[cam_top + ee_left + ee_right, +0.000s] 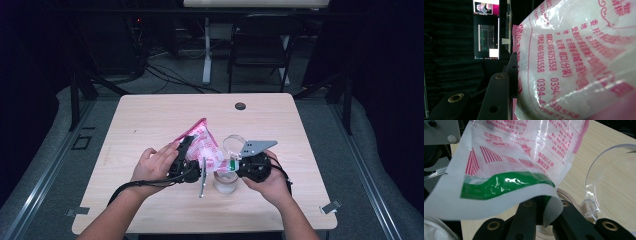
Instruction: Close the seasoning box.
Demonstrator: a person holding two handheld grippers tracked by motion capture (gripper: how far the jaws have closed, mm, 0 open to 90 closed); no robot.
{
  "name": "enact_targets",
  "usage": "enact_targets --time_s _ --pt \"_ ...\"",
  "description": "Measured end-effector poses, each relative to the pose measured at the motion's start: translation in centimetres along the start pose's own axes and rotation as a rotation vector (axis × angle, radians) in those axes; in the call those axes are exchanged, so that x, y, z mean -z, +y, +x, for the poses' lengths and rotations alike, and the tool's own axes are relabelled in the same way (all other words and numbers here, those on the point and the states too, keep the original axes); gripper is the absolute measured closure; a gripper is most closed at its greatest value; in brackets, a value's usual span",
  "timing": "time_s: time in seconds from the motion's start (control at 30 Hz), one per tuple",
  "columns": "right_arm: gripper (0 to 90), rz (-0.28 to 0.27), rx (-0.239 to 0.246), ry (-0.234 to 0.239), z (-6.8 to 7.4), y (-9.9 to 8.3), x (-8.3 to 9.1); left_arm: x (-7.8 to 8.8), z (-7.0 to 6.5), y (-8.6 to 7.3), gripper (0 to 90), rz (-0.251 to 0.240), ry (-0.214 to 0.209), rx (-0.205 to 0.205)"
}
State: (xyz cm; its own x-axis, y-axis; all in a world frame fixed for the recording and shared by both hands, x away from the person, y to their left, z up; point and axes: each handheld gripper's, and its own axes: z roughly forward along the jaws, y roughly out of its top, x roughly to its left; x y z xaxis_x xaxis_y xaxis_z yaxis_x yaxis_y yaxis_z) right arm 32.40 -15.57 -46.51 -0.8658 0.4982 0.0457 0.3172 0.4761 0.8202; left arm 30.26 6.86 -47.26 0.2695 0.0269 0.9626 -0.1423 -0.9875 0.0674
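I had the bag [202,145] at frame centre, slanting from upper left down to the jar [225,181] below it. My left gripper [186,150] clamped its body; my right gripper [235,167], jaws closed, pinched its low corner over the jar mouth.

The desk [165,115] is evenly lit from above while the room around it is dark. Glare streaks the plastic bag [524,150], whose close print is soft.
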Motion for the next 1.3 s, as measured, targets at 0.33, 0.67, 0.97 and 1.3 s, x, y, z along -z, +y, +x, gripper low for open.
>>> enact_targets --time_s 0.33,0.67,0.97,1.3 --pt "90.0 0.017 0.008 -0.001 0.0 -0.2 -0.3 -0.1 -0.3 0.0 63.6 -0.005 0.003 -0.005" --pt "90.0 0.024 0.002 -0.004 0.0 -0.4 -0.7 -0.2 -0.7 -0.2 63.8 -0.006 -0.006 -0.002" --pt "90.0 0.033 0.004 -0.004 0.0 -0.5 -1.1 -0.2 -0.6 -0.2 63.9 -0.004 -0.001 -0.014" --pt "90.0 0.036 0.001 -0.002 0.1 -0.6 -1.4 -0.2 -0.6 -0.3 64.0 -0.003 0.001 -0.014"
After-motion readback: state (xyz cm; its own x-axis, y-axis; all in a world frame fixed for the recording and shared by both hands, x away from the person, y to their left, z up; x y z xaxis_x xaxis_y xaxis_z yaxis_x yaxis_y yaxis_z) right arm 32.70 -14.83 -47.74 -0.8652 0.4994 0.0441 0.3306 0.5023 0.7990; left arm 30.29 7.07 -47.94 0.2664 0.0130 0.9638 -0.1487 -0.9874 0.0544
